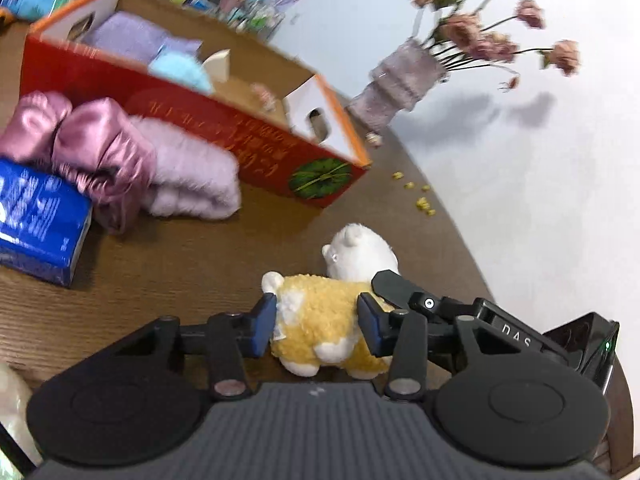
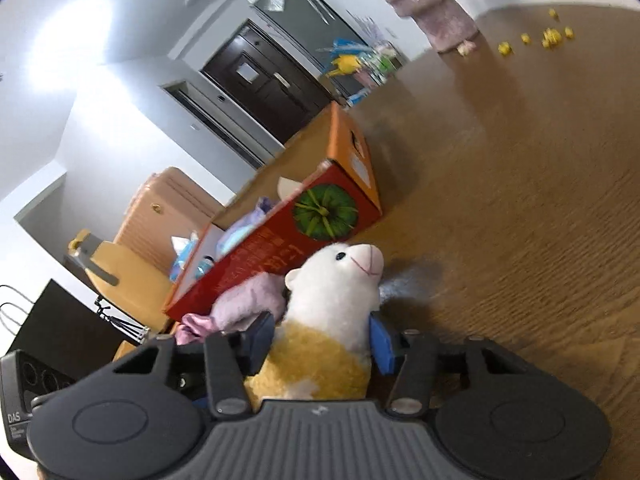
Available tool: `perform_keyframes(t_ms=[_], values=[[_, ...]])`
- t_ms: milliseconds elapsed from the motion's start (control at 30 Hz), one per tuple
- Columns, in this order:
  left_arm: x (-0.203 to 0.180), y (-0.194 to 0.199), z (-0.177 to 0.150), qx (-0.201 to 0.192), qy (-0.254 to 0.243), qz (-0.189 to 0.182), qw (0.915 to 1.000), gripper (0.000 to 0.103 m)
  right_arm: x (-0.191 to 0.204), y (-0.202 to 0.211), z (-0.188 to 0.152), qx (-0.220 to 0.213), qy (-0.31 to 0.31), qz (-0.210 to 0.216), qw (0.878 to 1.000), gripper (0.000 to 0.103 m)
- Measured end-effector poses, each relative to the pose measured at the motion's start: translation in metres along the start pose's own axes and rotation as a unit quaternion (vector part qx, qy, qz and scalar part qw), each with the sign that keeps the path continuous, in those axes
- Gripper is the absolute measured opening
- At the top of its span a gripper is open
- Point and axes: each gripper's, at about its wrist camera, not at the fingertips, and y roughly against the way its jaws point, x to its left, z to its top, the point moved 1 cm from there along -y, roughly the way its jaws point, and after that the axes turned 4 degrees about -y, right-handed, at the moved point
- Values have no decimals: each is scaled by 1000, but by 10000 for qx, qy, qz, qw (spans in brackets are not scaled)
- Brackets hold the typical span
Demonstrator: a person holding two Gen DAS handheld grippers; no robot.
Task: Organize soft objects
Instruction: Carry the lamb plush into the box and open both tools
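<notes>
Both grippers squeeze the plush alpaca (image 1: 320,316) — left gripper (image 1: 316,326) on its body, right gripper (image 2: 322,338) near its neck. Next, I think, it goes into the red box (image 1: 192,120).

brown table (image 1: 168,264), red box (image 1: 192,128), vase (image 1: 400,80), plush alpaca (image 1: 332,320)

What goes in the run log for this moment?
left tool: shut on plush alpaca | right tool: shut on plush alpaca | red box: open, holds towels
</notes>
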Motion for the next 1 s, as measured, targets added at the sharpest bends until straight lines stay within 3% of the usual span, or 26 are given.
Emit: perform_keyframes(t_ms=[133,267,367,500,667,767,1000], values=[[-18,18,25,-454,-217,-142,9986,44,30,8,32,-298,486,239,9981,48],[-25,19,71,-864,-371,-6,9956,44,63,-21,84,-347,992,369,9938,44],[-18,-1,107,-838,-371,197,9956,44,73,-64,121,-146,1088,242,9937,43],[9,-41,143,-526,-76,335,9980,43,69,-120,146,129,1063,-145,9941,43],[36,-88,150,-69,-88,684,9976,35,58,-167,141,381,1446,-772,9857,42],[40,-106,143,201,-245,785,9964,29,61,-176,129,429,2014,-1087,9725,40],[31,-87,150,86,-467,1051,9933,37,84,-165,123,76,2690,-1732,9474,40]])
